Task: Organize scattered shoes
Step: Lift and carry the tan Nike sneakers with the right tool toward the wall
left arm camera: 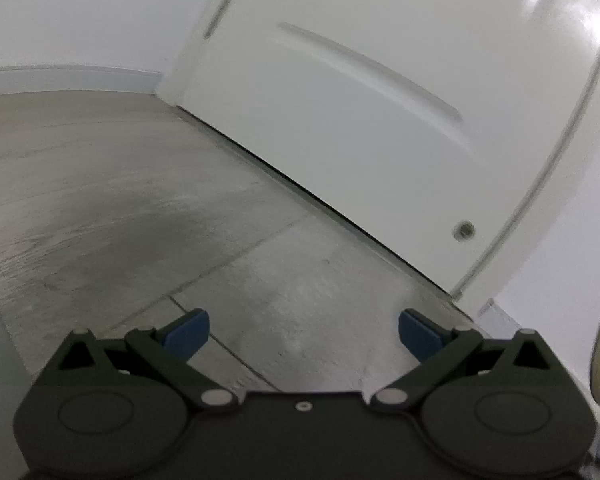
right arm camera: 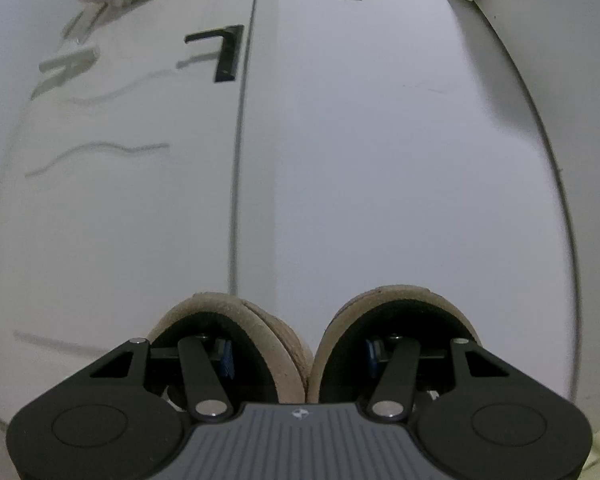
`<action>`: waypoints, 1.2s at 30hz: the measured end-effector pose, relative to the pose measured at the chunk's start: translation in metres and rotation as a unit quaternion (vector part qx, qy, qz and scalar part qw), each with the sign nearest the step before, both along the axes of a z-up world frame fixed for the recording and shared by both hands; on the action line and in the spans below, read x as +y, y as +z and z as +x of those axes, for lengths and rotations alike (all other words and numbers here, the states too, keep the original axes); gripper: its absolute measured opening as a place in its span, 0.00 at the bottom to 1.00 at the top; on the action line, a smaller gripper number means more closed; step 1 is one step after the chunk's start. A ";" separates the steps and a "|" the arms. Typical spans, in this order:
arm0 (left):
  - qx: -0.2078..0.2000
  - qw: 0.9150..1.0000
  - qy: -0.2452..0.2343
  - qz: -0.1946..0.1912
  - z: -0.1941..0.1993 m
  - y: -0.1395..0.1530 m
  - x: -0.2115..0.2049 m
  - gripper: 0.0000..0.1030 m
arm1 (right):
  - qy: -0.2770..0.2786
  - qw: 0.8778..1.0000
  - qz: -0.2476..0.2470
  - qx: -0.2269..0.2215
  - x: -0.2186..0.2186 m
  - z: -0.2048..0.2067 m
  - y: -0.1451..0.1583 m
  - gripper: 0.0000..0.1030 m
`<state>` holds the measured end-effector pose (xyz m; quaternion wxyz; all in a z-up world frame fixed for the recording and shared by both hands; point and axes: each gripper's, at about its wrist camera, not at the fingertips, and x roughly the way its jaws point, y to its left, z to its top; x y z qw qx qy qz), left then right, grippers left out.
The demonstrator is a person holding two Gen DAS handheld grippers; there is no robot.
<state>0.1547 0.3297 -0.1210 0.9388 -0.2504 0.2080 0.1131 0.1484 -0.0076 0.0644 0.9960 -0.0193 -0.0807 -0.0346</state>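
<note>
My right claw (right arm camera: 302, 354) has one finger down inside each of two tan shoes (right arm camera: 236, 320), the blue pads (right arm camera: 225, 356) pressing inward on the two inner walls, which meet between them; so it is closed on the pair, pinching them together, and they hang in front of a white door (right arm camera: 100, 200) with a black handle (right arm camera: 224, 52) and the white wall beside it. My left claw (left arm camera: 303, 330) is spread wide and carries nothing, pointing at the grey floor (left arm camera: 140, 200) by the foot of a white door (left arm camera: 360, 100). The risk, as I judge it, is in that shared pinch: only the soft collars are gripped, so if I swing or tilt the pair, one shoe may slip off its pad and drop, or twist askew. The wall also looks near, and a bumped toe could lever the shoes loose. Where they should go I cannot see from here.
</note>
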 end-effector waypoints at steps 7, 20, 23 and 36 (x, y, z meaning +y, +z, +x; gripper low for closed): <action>-0.005 0.990 -0.079 0.120 -0.018 0.038 -0.070 0.99 | -0.025 0.999 -0.039 0.025 -0.089 -0.064 -0.012 0.55; -0.137 0.972 -0.163 0.102 -0.079 0.116 -0.230 0.99 | -0.115 0.988 -0.022 0.099 -0.225 -0.162 -0.086 0.55; -0.127 0.970 -0.182 0.098 -0.073 0.117 -0.253 0.99 | -0.134 0.986 0.010 0.100 -0.247 -0.173 -0.099 0.53; -0.089 0.954 -0.242 0.151 -0.039 0.108 -0.301 1.00 | -0.141 0.976 0.066 0.152 -0.297 -0.128 -0.123 0.53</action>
